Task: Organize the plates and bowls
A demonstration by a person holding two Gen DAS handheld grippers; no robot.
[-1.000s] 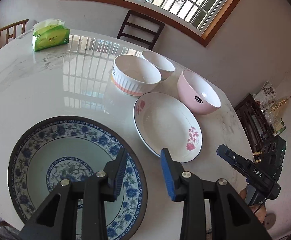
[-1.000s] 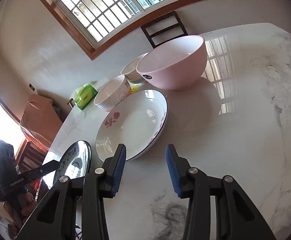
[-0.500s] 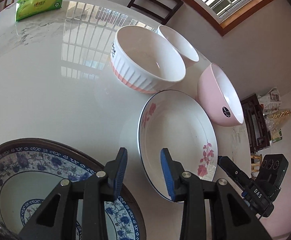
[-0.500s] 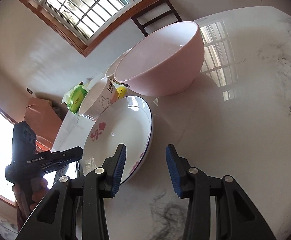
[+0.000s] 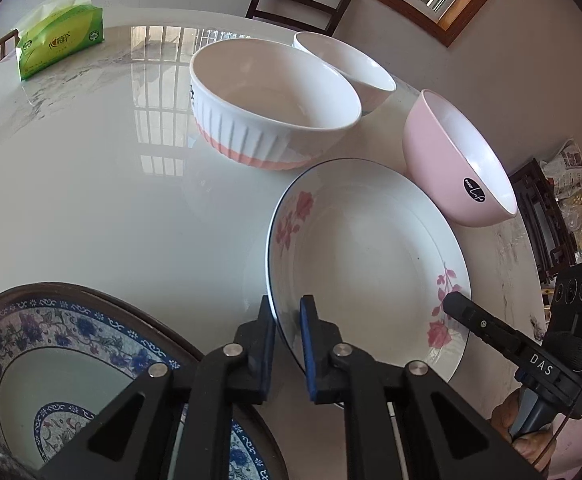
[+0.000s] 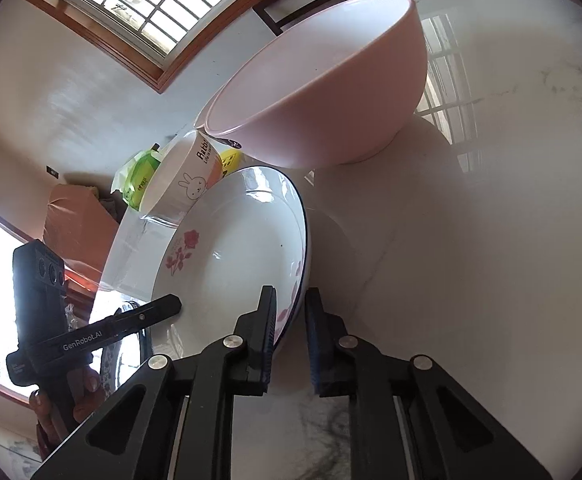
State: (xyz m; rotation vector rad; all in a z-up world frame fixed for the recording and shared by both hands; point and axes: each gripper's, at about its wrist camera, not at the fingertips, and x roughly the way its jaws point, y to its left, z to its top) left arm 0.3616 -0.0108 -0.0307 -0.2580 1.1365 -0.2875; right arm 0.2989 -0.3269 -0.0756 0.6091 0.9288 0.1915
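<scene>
Two hand-held grippers, left [image 5: 287, 320] and right [image 6: 291, 312], are clenched on opposite edges of the rose-patterned plate [image 5: 371, 248], which lies on the surface [image 5: 111, 200] between them, beside the blue-patterned plate [image 5: 71, 360].

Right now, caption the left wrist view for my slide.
Left gripper shut on the rose plate rim, three bowls behind, blue-patterned plate nearby.
</scene>
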